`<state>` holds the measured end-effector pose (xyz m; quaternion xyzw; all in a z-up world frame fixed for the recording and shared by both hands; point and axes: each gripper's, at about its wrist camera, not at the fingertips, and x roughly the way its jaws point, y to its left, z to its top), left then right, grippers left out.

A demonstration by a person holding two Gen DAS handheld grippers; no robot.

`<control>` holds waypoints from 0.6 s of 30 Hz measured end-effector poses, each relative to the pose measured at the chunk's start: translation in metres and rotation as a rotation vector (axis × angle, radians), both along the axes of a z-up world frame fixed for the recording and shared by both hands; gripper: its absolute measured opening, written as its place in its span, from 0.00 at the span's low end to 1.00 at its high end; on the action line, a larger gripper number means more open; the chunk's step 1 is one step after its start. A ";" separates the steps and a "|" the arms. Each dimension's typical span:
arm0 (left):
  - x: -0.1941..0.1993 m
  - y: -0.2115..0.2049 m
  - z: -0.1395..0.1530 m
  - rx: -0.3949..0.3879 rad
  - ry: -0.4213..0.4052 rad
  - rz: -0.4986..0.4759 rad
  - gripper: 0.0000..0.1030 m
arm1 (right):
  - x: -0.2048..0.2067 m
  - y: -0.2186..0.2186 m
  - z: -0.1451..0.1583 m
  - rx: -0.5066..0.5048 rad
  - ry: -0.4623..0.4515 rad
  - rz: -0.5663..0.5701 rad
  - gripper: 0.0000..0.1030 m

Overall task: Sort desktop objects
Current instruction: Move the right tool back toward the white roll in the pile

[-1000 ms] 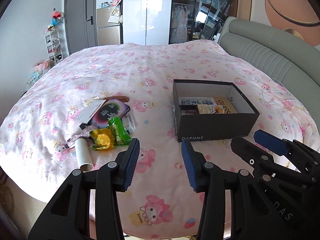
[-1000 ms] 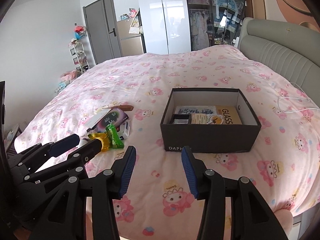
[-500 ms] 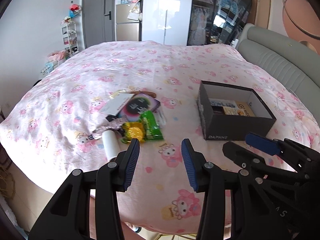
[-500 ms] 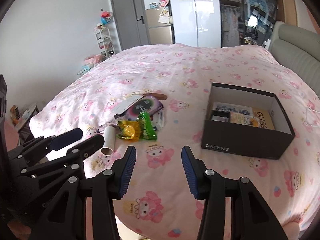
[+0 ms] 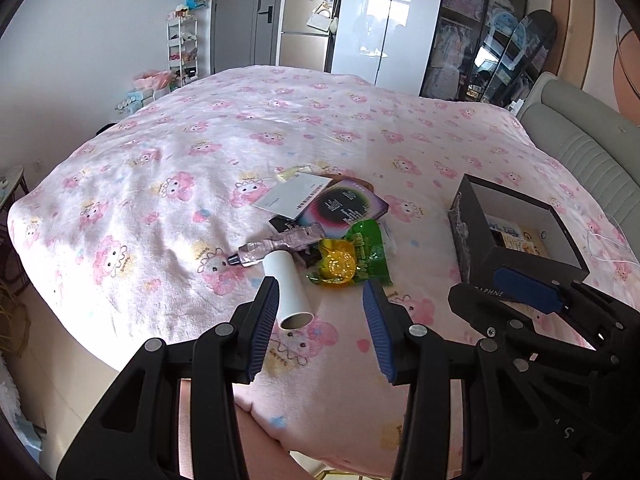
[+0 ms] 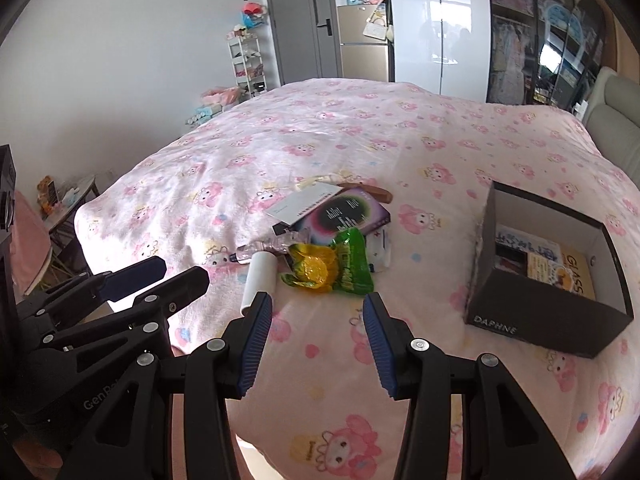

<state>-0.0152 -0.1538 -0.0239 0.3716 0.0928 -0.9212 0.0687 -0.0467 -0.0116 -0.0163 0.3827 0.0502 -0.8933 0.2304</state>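
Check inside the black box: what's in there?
The black box holds flat printed items: a yellow one reading GLASS, a white-blue one and something dark. The near wall hides the front of the floor; anything underneath them is covered.

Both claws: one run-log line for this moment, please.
left claw: open, empty, above white tube | right claw: open, empty | pile: untouched | black box: open, partly filled

On the bed [image 5: 168, 208]: one black box [image 6: 548, 312], one white tube [image 5: 289, 292], one green packet [image 6: 352, 264], one yellow packet [image 6: 312, 270] are being counted.
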 end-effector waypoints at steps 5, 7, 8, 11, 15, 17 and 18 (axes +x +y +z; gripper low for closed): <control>-0.003 -0.015 -0.012 -0.008 -0.008 0.034 0.47 | -0.012 -0.015 -0.011 -0.007 -0.025 0.014 0.42; -0.005 -0.022 -0.020 0.004 -0.022 0.047 0.50 | -0.017 -0.018 -0.014 -0.021 -0.021 -0.004 0.42; -0.006 -0.027 -0.026 0.009 -0.033 0.057 0.50 | -0.019 -0.021 -0.016 -0.024 -0.027 -0.001 0.42; -0.012 -0.039 -0.044 0.022 -0.071 0.084 0.50 | -0.025 -0.032 -0.029 -0.005 -0.049 0.014 0.42; -0.022 -0.056 -0.066 0.046 -0.119 0.111 0.51 | -0.033 -0.044 -0.049 0.019 -0.092 0.032 0.42; -0.027 -0.063 -0.075 0.061 -0.137 0.122 0.52 | -0.035 -0.047 -0.060 0.021 -0.115 0.026 0.42; -0.030 -0.067 -0.080 0.073 -0.149 0.127 0.52 | -0.037 -0.048 -0.065 0.020 -0.124 0.023 0.42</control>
